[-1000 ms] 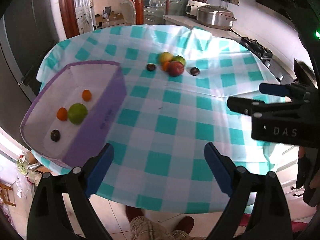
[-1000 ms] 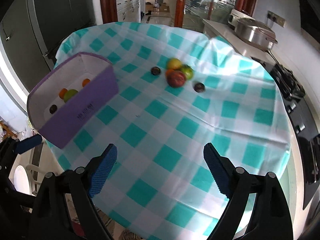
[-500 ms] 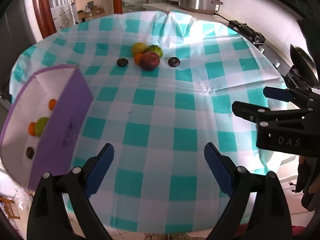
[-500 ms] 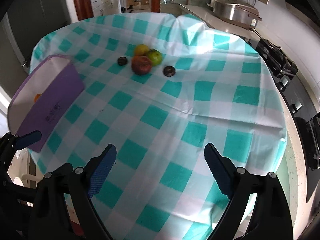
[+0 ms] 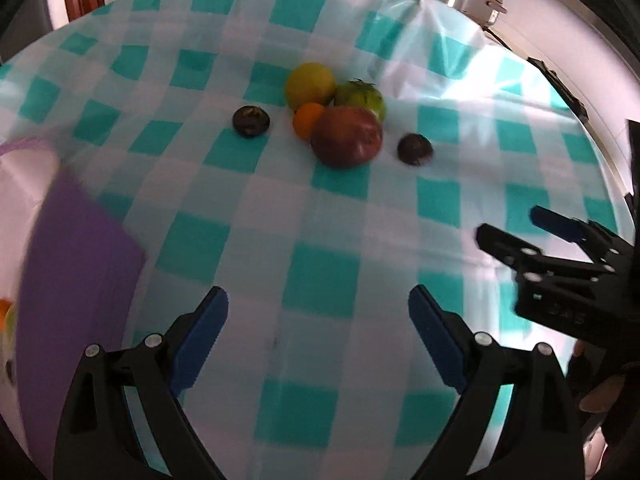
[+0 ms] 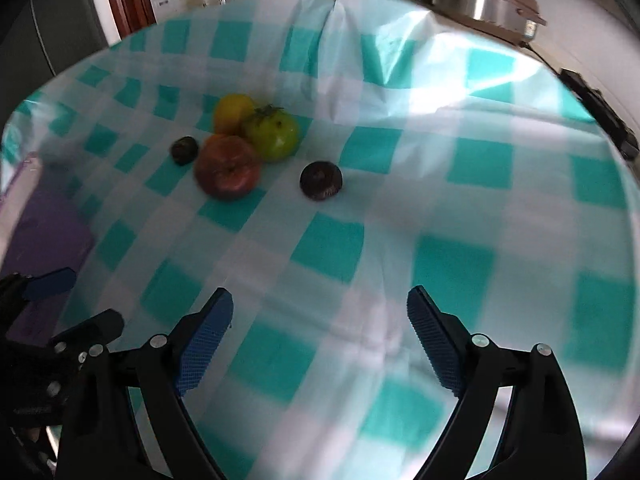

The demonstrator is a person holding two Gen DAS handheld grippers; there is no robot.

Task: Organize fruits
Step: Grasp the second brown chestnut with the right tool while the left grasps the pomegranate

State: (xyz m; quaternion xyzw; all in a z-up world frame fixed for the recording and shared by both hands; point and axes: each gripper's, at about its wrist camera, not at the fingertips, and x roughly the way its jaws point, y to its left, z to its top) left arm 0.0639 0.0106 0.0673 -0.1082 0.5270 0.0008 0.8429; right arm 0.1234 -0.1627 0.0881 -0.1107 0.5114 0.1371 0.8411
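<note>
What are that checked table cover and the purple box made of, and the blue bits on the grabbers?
Cover: looks like thin plastic sheeting, since it is glossy, creased and shows bright glare.
Box: probably cardboard, with flat, matte purple walls and a white inside, though it is blurred.
Blue pads: likely rubber or textured plastic, going by the fine gridded surface.

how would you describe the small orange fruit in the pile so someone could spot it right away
On the teal and white checked tablecloth, find the cluster of fruit near the middle. The small round orange fruit sits wedged between the yellow round fruit behind it and the large dark red tomato in front. It is the cluster's smallest piece and the only bright orange one.
</note>
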